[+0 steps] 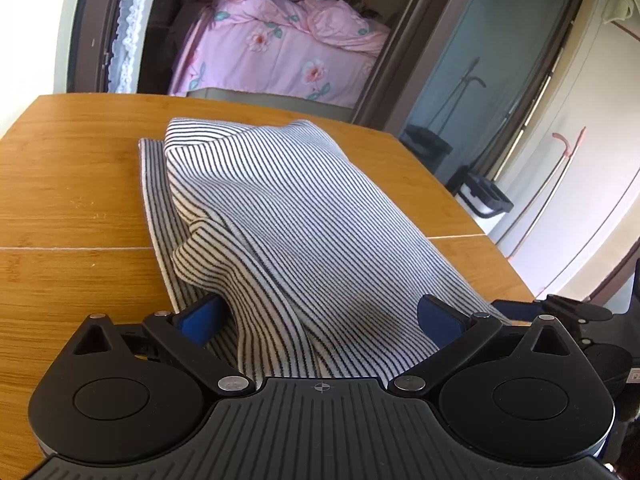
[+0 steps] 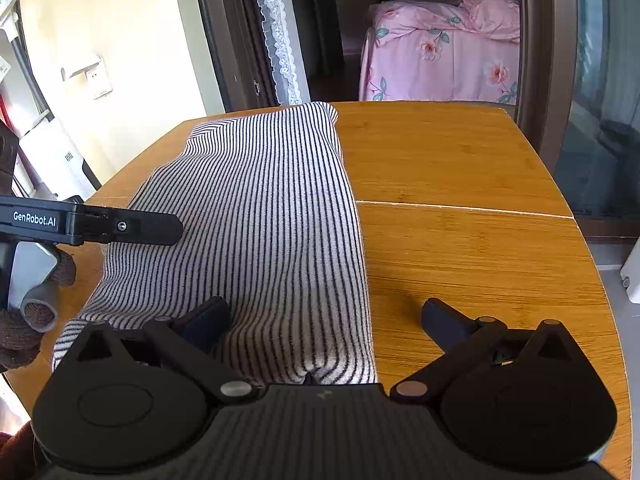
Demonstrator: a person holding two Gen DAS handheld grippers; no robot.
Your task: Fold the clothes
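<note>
**Striped garment folded on the tabletop, both tongs wide**

The striped garment [image 1: 288,216] lies folded in a long band on the wooden tabletop [image 1: 72,184]. The left tongs [image 1: 320,316] are spread wide at its near end, with raised cloth between the blue pads [image 1: 200,320]. The right tongs [image 2: 324,320] are also wide, over the garment's right edge; they grip nothing. A gloved hand [image 2: 24,328] holds the left tool.
</note>
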